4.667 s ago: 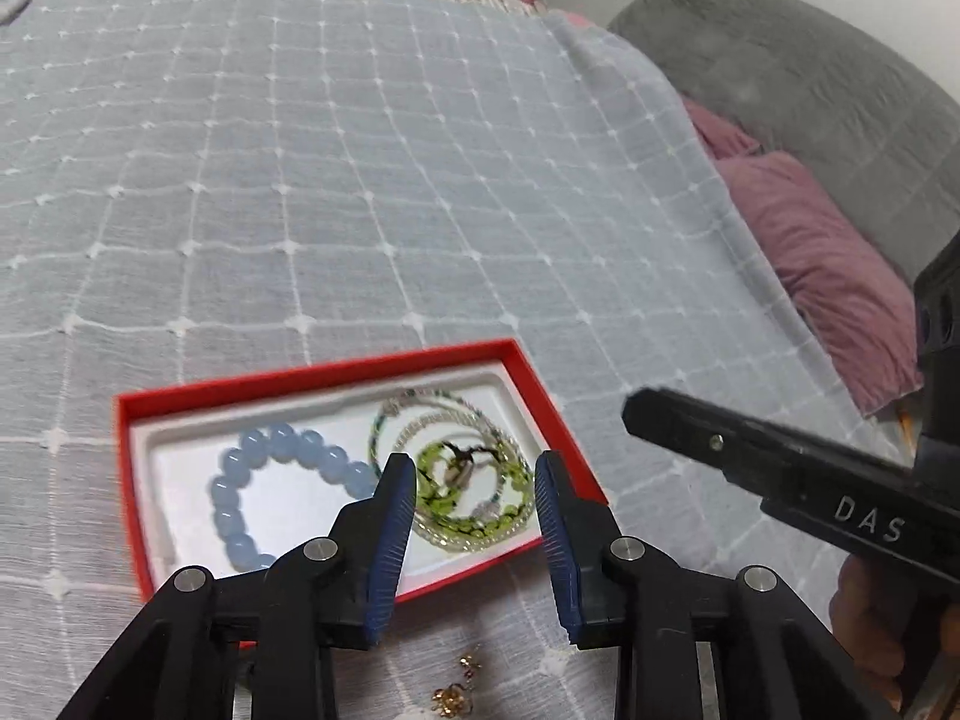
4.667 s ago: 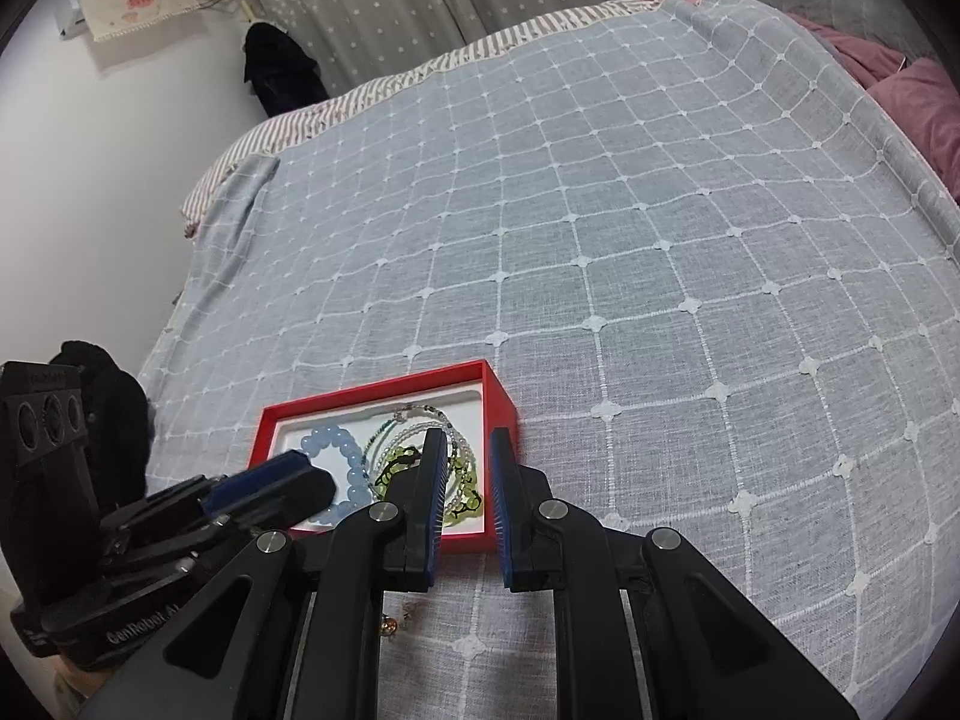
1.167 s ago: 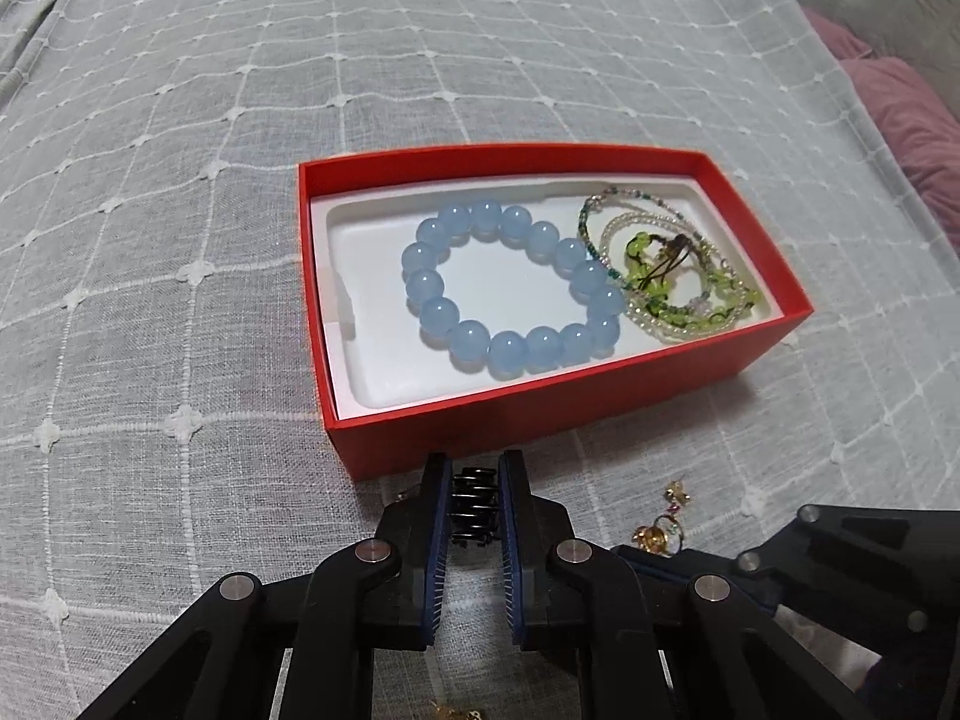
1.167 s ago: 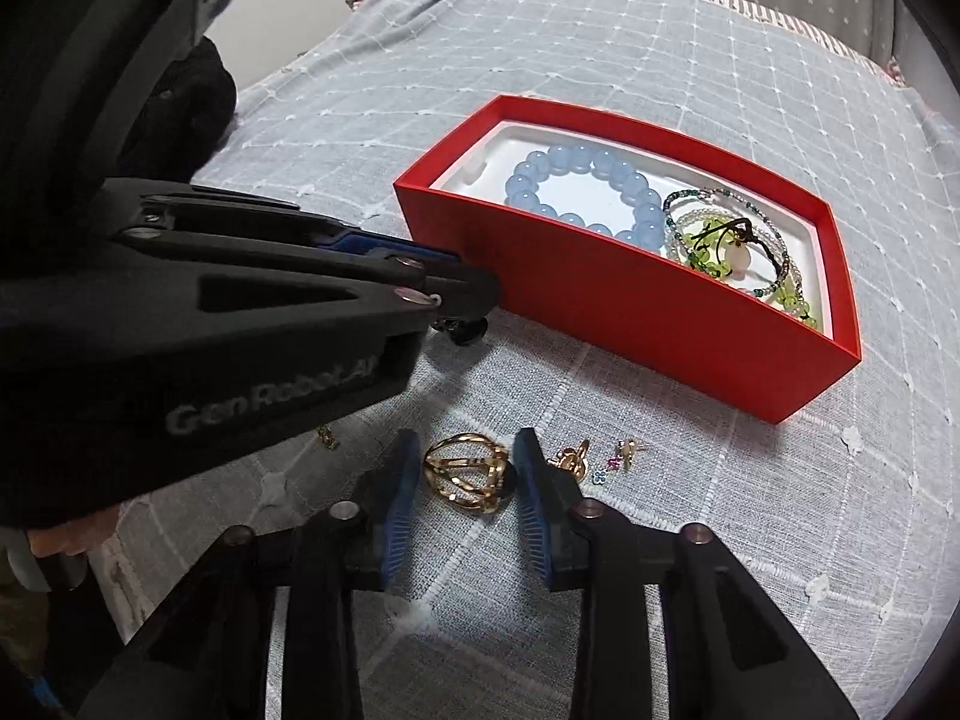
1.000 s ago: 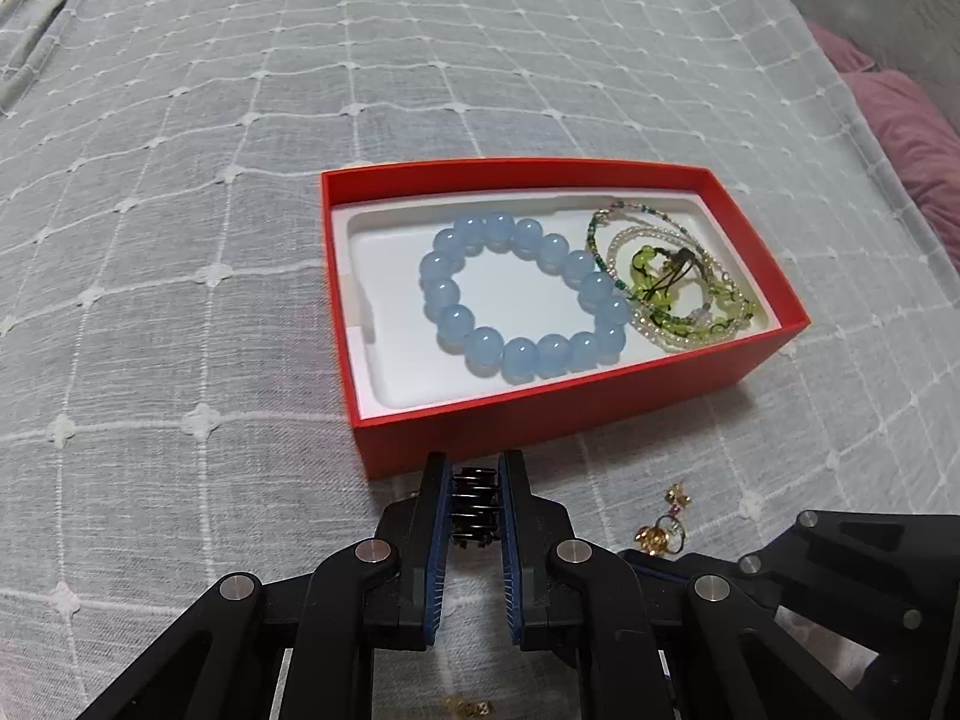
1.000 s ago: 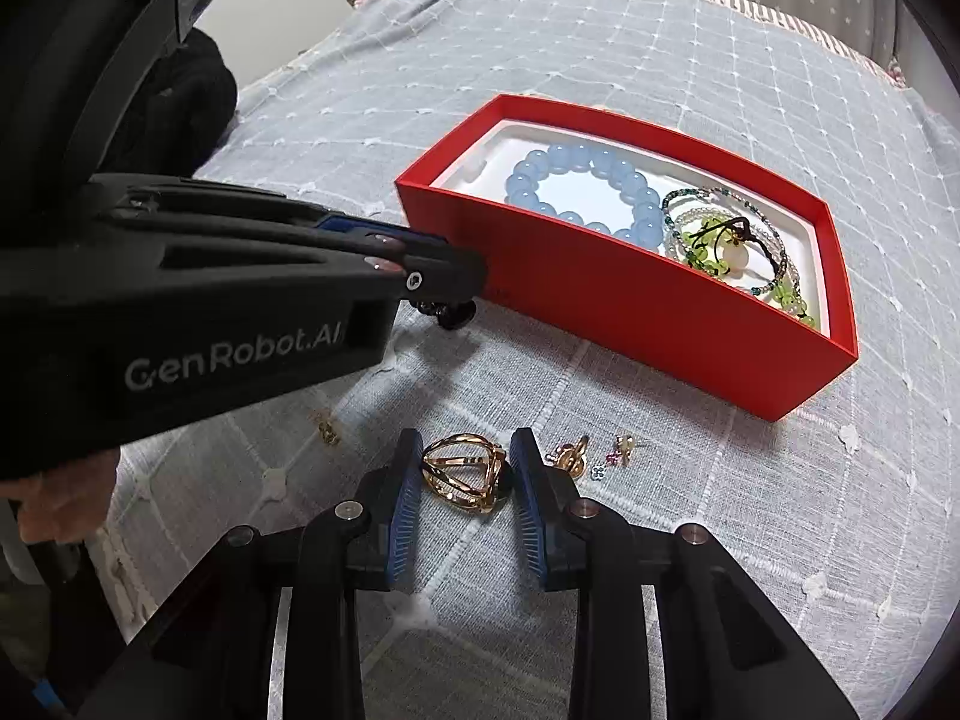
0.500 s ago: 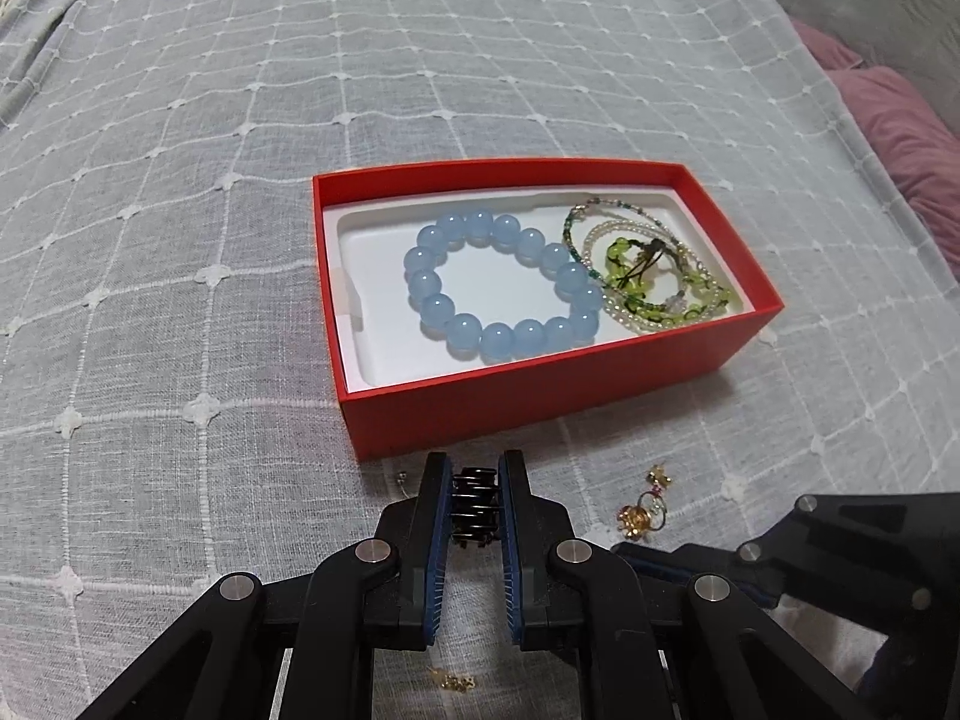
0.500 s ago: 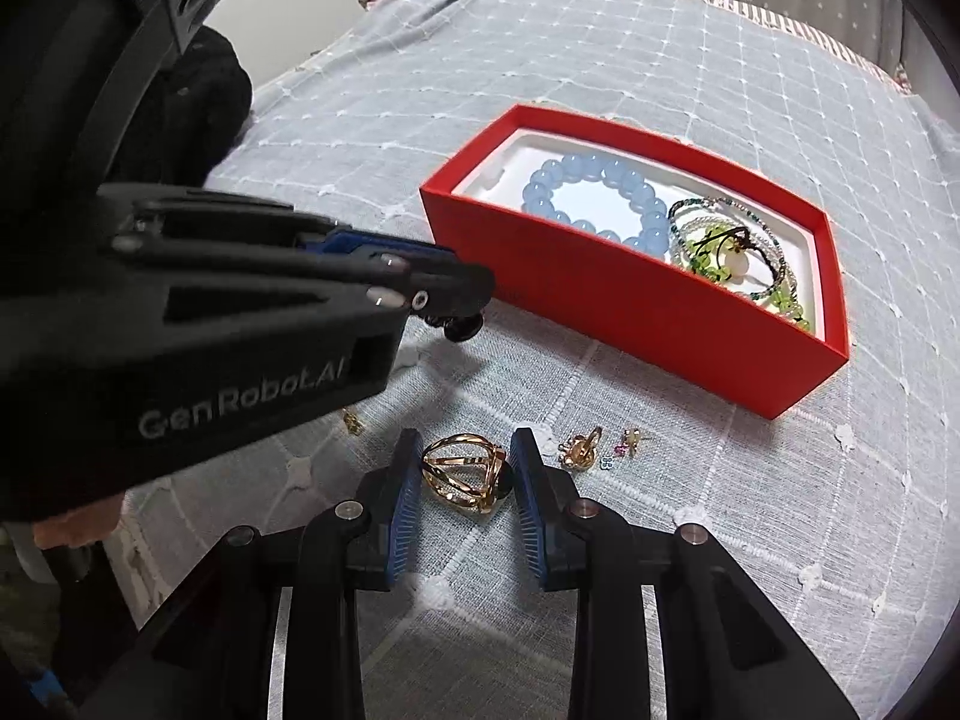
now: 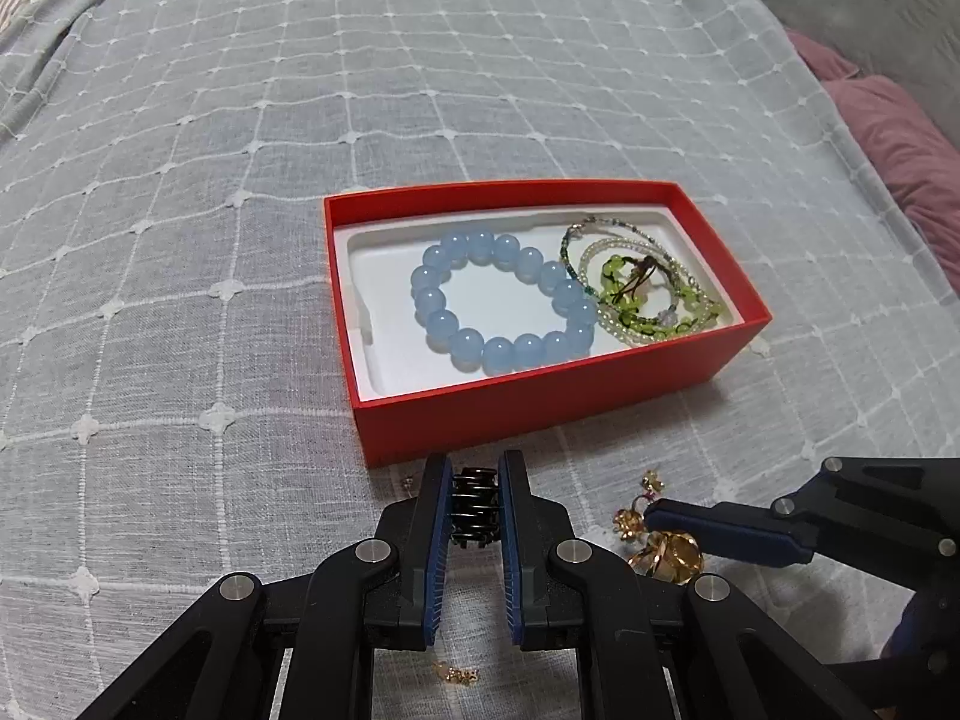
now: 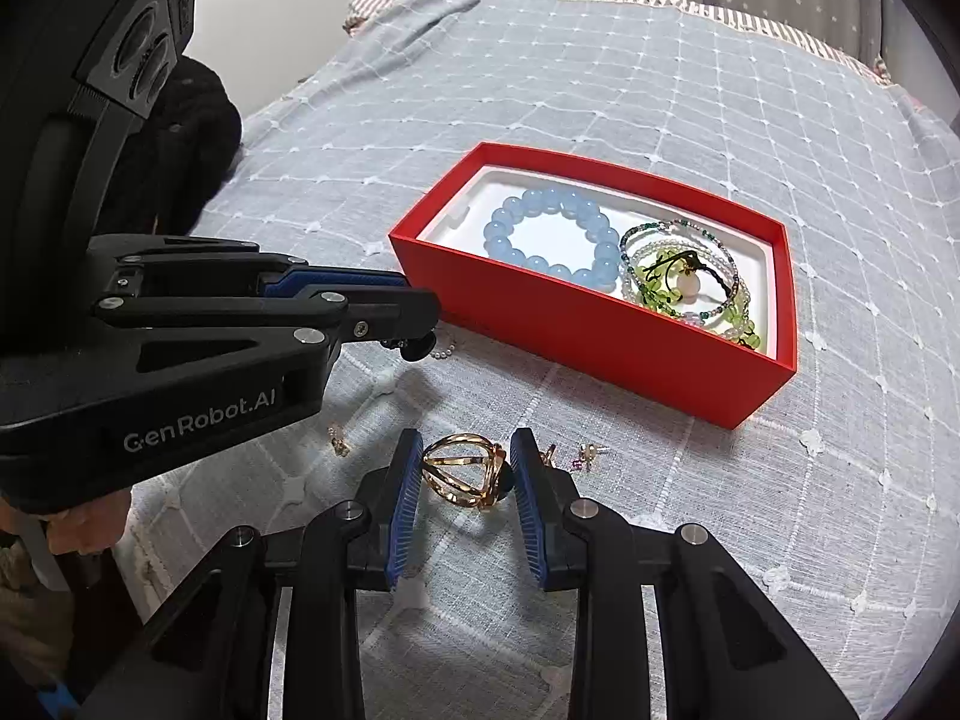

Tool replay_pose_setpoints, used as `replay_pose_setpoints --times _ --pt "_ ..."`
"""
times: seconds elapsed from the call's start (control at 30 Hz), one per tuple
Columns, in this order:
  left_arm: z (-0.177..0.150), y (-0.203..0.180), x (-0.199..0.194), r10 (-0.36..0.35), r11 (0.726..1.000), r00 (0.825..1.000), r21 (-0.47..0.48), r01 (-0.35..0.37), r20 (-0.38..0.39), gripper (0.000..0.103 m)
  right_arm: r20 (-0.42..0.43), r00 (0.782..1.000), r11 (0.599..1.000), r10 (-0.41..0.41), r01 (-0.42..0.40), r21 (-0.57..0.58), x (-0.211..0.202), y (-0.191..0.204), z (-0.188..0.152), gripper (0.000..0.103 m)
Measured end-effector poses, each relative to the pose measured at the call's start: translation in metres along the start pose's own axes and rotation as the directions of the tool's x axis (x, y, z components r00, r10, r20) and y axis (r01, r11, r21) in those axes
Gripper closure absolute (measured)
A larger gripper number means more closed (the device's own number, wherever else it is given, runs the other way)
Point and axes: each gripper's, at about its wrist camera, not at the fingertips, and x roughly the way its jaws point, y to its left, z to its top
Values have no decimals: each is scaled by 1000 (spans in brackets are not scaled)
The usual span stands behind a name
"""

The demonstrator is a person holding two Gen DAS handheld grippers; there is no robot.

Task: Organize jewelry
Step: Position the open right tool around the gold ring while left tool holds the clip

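Note:
A red box with a white liner lies on the bed. In it are a blue bead bracelet and green bead bracelets. My left gripper hovers just in front of the box, shut on a small black ribbed ring. My right gripper is shut on a gold openwork ring, held slightly above the cover with its shadow underneath. The right wrist view shows the red box, its blue bracelet, and the left gripper reaching in from the left.
Small gold earrings lie loose on the grey checked bedcover, another pair under my left gripper. More earrings and a tiny pearl piece lie near the box. Purple pillows sit at the right.
Several seconds ago both grippers were over the box with nothing in them. Over the last second the right gripper has risen slightly with the gold ring; the left has held still with the black ring.

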Motion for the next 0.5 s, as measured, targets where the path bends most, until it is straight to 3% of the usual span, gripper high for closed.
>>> replay_pose_setpoints --times 0.5 --pt "2 0 -12 -11 1000 1000 -4 12 29 93 68 998 998 6 -10 64 -33 -22 5 71"
